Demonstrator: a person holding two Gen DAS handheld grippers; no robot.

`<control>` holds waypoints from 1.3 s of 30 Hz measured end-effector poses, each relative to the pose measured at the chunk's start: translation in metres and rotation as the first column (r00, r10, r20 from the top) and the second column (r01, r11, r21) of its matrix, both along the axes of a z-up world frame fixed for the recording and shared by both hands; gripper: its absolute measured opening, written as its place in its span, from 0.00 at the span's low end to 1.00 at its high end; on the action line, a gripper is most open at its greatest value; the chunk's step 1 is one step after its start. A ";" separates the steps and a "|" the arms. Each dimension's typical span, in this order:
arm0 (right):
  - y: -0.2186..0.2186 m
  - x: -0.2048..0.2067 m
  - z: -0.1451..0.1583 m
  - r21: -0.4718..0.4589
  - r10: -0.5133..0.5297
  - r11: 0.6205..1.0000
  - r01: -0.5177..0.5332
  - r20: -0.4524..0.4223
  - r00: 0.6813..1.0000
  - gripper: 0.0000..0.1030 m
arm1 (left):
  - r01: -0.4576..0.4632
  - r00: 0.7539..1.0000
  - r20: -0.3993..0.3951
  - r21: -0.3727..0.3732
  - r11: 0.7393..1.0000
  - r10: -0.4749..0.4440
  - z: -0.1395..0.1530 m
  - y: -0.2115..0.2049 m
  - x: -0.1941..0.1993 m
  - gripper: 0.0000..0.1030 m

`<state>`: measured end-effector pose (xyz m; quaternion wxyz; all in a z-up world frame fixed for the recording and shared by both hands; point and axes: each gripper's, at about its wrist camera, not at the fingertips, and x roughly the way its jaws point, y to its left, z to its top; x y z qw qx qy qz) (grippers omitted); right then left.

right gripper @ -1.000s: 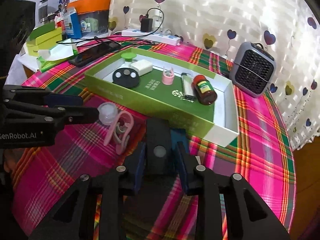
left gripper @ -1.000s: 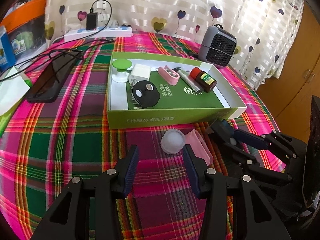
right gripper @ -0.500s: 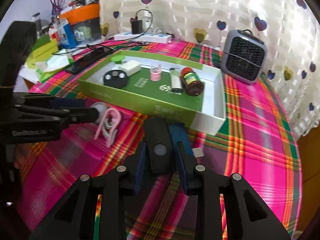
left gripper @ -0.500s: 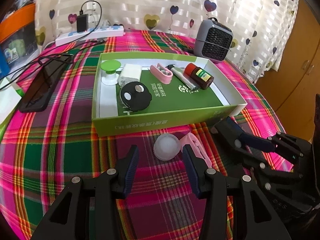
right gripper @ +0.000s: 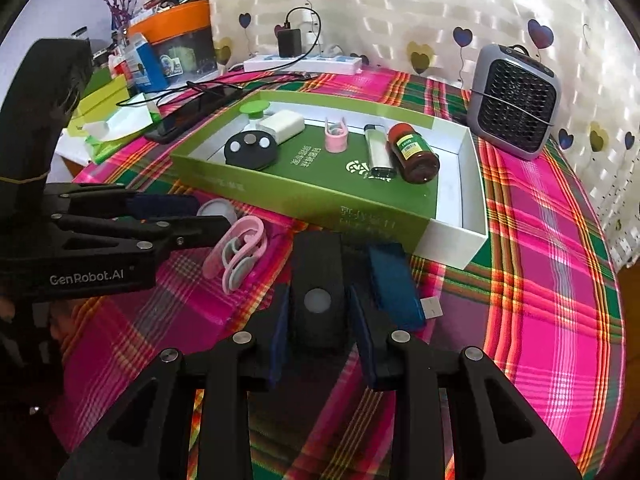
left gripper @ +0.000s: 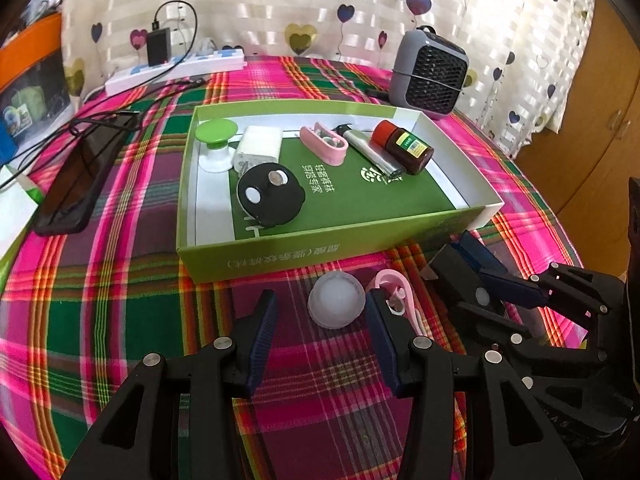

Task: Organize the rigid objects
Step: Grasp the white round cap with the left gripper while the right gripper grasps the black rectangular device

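Right wrist view: fingers (right gripper: pixel 320 328) clamping black block (right gripper: pixel 318 280).

The left gripper's fingers (right gripper: pixel 168 204) are hiding part of the translucent round cap (right gripper: pixel 216 211); the box's lettering (right gripper: pixel 366 220) is blurring.

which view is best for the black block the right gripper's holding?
Right wrist view. The black block sits centred between the right gripper pads, its top face and pale round button fully visible. In the left wrist view the block is at the right edge, seen side-on, partly hidden by the gripper.
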<state>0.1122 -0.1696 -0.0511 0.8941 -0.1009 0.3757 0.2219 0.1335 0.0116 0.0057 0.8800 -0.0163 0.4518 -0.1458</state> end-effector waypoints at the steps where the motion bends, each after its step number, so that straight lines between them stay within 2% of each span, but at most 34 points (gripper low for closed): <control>1: 0.000 0.001 0.000 -0.002 -0.001 1.000 0.001 -0.002 1.000 0.31 | 0.001 1.000 0.002 0.005 1.000 -0.001 0.000 -0.001 0.001 0.43; 10: 0.001 0.005 -0.003 -0.011 -0.012 1.000 0.012 -0.008 1.000 0.31 | -0.008 1.000 0.019 0.059 0.998 0.007 -0.001 -0.008 0.004 0.43; 20: 0.001 0.007 -0.004 0.001 -0.016 1.000 0.016 -0.008 1.000 0.31 | -0.014 0.999 0.031 0.080 0.997 0.012 -0.003 -0.011 0.003 0.43; 23: 0.001 0.007 -0.004 0.000 -0.017 1.000 0.017 -0.007 1.000 0.31 | -0.027 0.999 0.029 0.062 0.998 0.025 -0.003 -0.008 0.003 0.40; 31: 0.001 0.007 -0.004 0.001 -0.016 1.000 0.016 -0.007 1.000 0.31 | -0.048 0.998 0.030 0.069 0.996 0.046 -0.002 -0.003 0.003 0.27; 39: 0.000 0.007 -0.004 0.000 -0.015 1.000 0.015 -0.007 1.000 0.31 | -0.048 0.998 0.030 0.066 0.997 0.046 -0.002 -0.002 0.003 0.27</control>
